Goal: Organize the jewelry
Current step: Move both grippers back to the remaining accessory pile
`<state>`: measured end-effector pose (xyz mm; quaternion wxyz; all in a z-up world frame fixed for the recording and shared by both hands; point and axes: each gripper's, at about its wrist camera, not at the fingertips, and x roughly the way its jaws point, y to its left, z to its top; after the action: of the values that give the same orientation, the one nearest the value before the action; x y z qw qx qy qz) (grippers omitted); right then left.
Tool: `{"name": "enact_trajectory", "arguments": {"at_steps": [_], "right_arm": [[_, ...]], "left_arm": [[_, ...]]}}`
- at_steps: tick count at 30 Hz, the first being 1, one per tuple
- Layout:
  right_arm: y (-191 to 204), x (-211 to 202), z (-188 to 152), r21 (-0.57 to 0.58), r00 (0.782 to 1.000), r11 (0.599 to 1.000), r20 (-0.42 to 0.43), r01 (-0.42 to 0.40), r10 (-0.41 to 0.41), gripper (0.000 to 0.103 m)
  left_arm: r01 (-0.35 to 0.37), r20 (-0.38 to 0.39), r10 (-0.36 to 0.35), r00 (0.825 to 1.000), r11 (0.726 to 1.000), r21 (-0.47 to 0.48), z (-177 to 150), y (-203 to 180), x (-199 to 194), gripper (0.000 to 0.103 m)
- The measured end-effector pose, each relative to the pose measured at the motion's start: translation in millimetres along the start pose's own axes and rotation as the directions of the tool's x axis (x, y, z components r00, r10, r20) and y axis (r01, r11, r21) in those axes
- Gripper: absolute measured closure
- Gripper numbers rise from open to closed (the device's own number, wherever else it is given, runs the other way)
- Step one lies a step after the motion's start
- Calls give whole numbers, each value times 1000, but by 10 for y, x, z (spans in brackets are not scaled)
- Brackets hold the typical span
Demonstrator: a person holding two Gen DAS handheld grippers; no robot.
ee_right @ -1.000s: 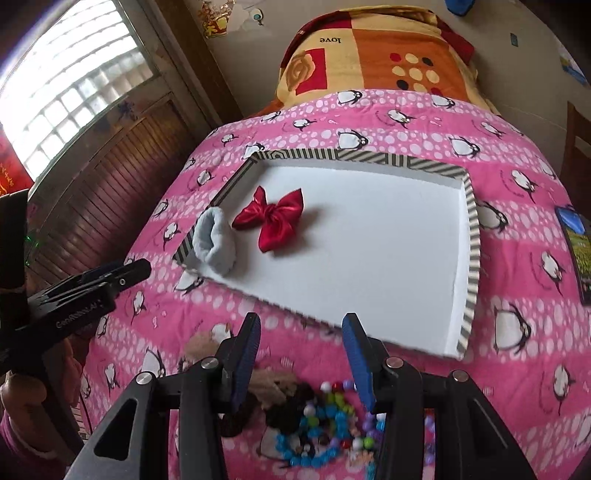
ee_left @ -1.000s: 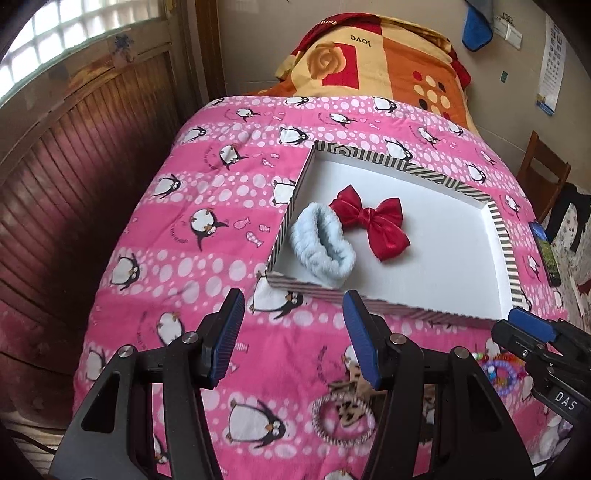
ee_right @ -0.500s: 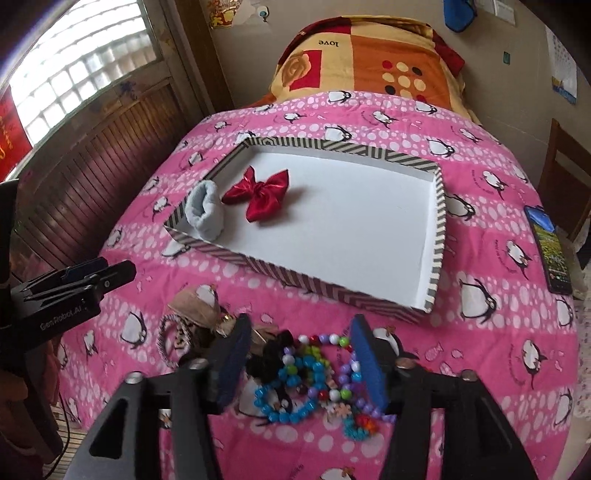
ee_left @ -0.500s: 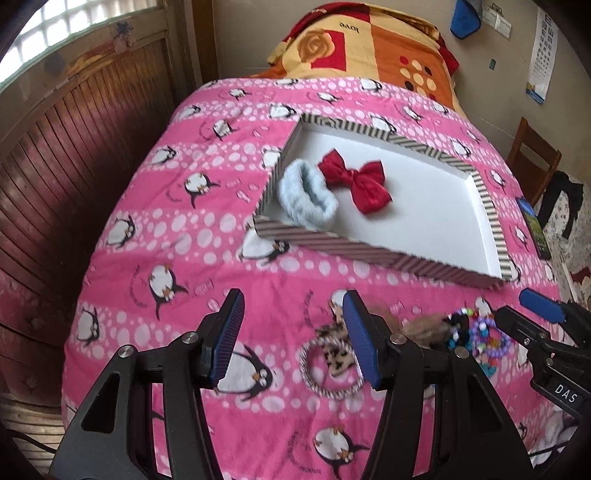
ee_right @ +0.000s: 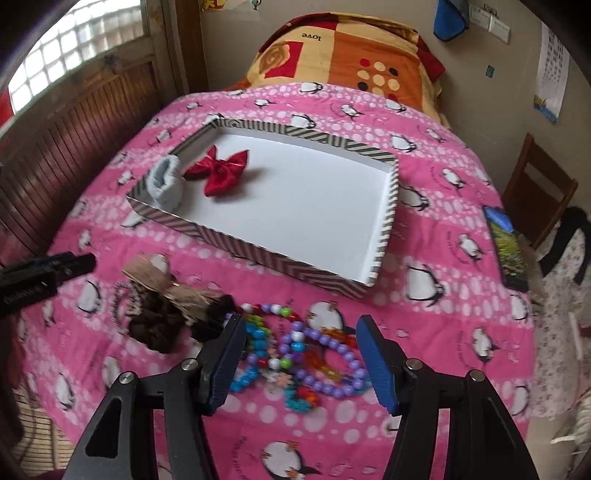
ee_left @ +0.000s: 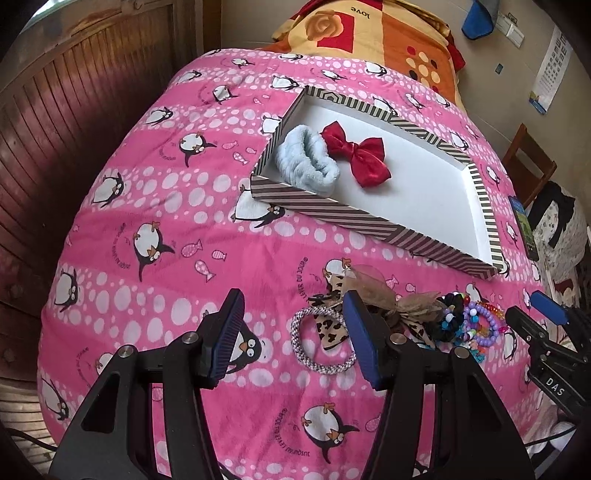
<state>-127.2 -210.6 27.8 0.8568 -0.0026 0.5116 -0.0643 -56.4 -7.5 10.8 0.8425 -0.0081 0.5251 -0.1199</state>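
Striped tray (ee_right: 384, 206) holds red bow (ee_right: 218, 171) and blue scrunchie (ee_right: 166, 184); bead bracelets (ee_right: 321, 354) (plus other pieces) remain outside. Left gripper (ee_left: 295, 336) and right gripper (ee_right: 301, 360) gape, empty.

A bed fills the room's middle, spread with a pink penguin-print quilt (ee_right: 436, 266). At its far end lies a folded orange and yellow blanket (ee_right: 347, 55) with a rose and the word "love" on it. Behind the bed's head, a beige wall (ee_right: 491, 99) carries a blue cloth (ee_right: 448, 20), a white switch plate (ee_right: 496, 24) and a calendar (ee_right: 552, 81). Left of the bed runs dark wooden panelling (ee_left: 74, 122), and above that a glass-block window (ee_right: 74, 48) glows with pale daylight. Right of the bed stands a wooden chair (ee_right: 539, 192), with dark clothing (ee_left: 559, 206) draped just past it. A phone (ee_right: 504, 247) rests on the quilt's right edge.
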Motion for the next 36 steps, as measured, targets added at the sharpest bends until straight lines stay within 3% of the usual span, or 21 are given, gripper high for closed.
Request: {"name": "enact_trajectory", "arguments": {"at_steps": [10, 28, 30, 33, 36], "right_arm": [[-102, 51, -159, -91, 988, 985, -32, 150, -153, 44], [-200, 109, -271, -74, 987, 988, -70, 138, -143, 44], [-216, 110, -268, -60, 990, 991, -73, 116, -121, 44], [-320, 98, -259, 25, 997, 1000, -77, -1, 3, 43], [-399, 114, -250, 103, 989, 988, -81, -116, 124, 44]], "left_arm": [[4, -13, -4, 1000, 999, -32, -34, 64, 13, 48], [20, -40, -21, 999, 999, -26, -52, 50, 61, 48], [53, -60, -55, 997, 998, -25, -56, 76, 77, 48], [118, -95, -118, 988, 993, -10, -89, 115, 90, 46], [205, -130, -204, 970, 979, -8, -143, 140, 105, 41]]}}
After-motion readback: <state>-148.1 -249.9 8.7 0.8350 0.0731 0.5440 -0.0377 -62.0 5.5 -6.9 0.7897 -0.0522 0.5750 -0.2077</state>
